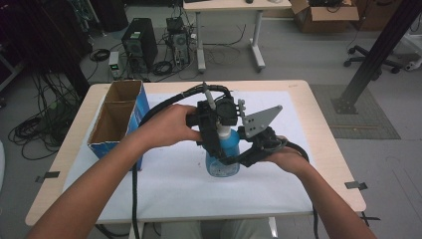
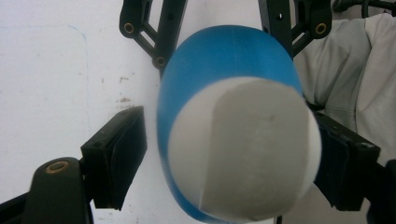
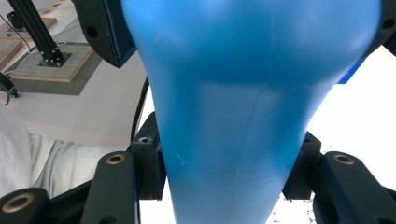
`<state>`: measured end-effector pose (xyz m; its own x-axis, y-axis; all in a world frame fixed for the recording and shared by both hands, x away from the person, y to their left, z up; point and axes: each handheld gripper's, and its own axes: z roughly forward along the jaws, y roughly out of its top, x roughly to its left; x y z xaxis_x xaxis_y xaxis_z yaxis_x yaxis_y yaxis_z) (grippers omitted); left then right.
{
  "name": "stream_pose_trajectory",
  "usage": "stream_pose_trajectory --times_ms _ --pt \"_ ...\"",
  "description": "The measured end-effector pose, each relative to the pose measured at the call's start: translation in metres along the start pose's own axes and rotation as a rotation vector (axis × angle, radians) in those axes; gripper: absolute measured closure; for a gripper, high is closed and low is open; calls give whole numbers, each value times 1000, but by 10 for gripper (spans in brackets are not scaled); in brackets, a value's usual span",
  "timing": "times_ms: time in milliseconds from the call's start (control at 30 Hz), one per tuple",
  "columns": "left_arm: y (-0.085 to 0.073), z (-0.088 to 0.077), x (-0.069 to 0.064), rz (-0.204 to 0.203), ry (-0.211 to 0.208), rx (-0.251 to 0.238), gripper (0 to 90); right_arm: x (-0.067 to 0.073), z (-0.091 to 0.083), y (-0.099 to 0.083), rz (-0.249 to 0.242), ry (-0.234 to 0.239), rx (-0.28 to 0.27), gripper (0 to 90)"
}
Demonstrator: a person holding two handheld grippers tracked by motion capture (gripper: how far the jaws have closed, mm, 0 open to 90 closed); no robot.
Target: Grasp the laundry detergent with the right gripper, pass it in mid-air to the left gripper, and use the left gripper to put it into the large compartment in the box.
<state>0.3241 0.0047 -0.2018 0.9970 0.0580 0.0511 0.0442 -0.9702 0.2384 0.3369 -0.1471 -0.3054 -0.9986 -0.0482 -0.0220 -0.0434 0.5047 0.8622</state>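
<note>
A blue bottle (image 1: 222, 160) with a white cap (image 2: 247, 149) stands upright on the white mat (image 1: 169, 189) in the middle of the table. My right gripper (image 1: 240, 158) comes in from the right and is shut on the bottle's body (image 3: 233, 116), a pad pressed on each side. My left gripper (image 1: 222, 130) hangs over the bottle's top and points down. Its jaws straddle the cap, and the left pad (image 2: 114, 156) stands a little apart from the bottle, so it is open. Farther down the bottle (image 2: 224, 60), the right gripper's fingers (image 2: 159, 32) show on both sides.
An open cardboard box (image 1: 117, 119) with blue sides stands at the table's left edge, close to my left forearm. Thick black cables trail from both grippers across the mat. Beyond the table are computer towers (image 1: 139, 42), floor cables and a slanted black post (image 1: 378, 50).
</note>
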Motion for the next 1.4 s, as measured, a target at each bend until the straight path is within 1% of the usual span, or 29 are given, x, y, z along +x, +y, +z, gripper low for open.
stream_pose_trajectory --times_ms 67,200,233,500,567,600,733,933,1000,1067,1167,1200,1233,1267,1300,1333,1367,1400 --pt "0 0 0 2 -1 -3 209 0 0 0 0 1 0 451" --pt "0 0 0 -1 -3 -7 253 0 0 0 -1 0 3 451" --pt "0 0 1 6 -5 -3 258 0 1 0 -1 1 3 451" --pt "1 1 0 12 -9 -7 291 0 2 0 -3 1 3 451" --pt "1 1 0 8 -16 -8 323 0 2 0 -4 0 3 451" --pt "1 2 0 8 -20 -7 323 0 2 0 -5 0 4 451" --pt "1 2 0 16 -23 -7 372 0 3 0 -8 4 5 451" --pt "1 2 0 19 -26 -6 375 0 3 0 -9 5 5 450" --pt "1 3 -1 21 -22 -1 376 1 4 0 -11 5 5 449" --pt "1 3 -3 30 -9 3 377 1 5 0 -20 3 10 447" --pt "1 1 -2 21 -9 0 378 2 5 0 -28 -11 5 438" --pt "1 0 -1 14 -11 1 379 2 5 1 -31 -13 4 424" --pt "1 -2 0 9 -10 2 379 2 5 1 -32 -8 2 357" --pt "1 -3 1 3 -4 9 379 3 5 1 -25 -11 -7 266" --pt "1 -4 1 -3 5 14 379 4 4 1 -17 -24 -4 217" --pt "1 -4 1 -3 5 14 379 4 3 0 -15 -32 1 187" --pt "-1 -8 2 -19 26 25 379 5 1 -2 -9 -40 6 157" --pt "-2 -10 2 -24 36 24 379 4 -2 -4 3 -47 10 134"
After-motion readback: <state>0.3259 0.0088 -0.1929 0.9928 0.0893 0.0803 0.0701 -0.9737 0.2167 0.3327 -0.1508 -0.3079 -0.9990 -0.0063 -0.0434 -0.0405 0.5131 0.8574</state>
